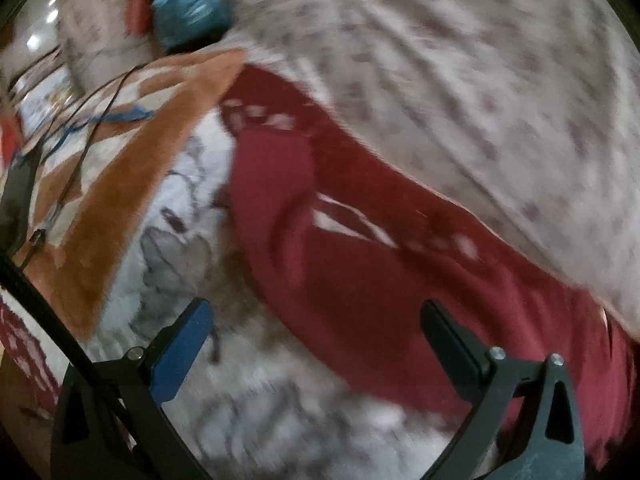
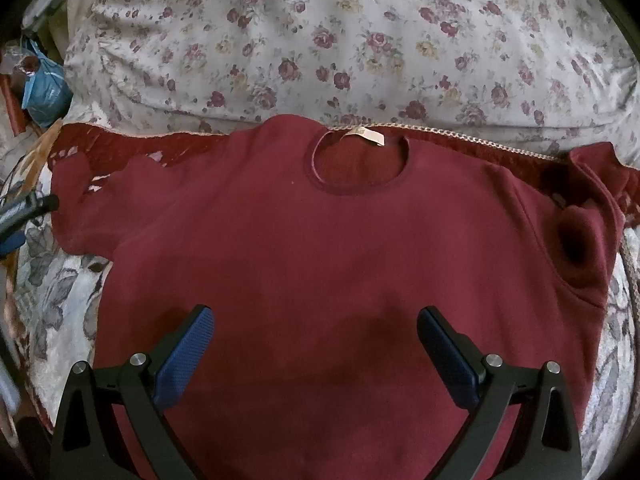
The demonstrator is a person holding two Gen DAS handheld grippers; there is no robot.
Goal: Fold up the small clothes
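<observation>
A dark red sweatshirt (image 2: 320,248) lies flat on the bed, neck hole with a cream label (image 2: 366,136) away from me, both sleeves spread to the sides. My right gripper (image 2: 316,332) hangs open and empty over its lower middle. My left gripper (image 1: 316,328) is open and empty above the sweatshirt's left side (image 1: 360,272), over its edge and the bedcover; this view is blurred. The left gripper's tip also shows at the far left of the right wrist view (image 2: 36,204), beside the left sleeve (image 2: 76,208).
A floral pillow or duvet (image 2: 340,40) lies behind the sweatshirt. A grey-and-white patterned bedcover (image 2: 52,292) lies under it. An orange patterned blanket (image 1: 132,168) and a blue bag (image 1: 188,4) sit at the left, with thin cables (image 1: 96,120) across the blanket.
</observation>
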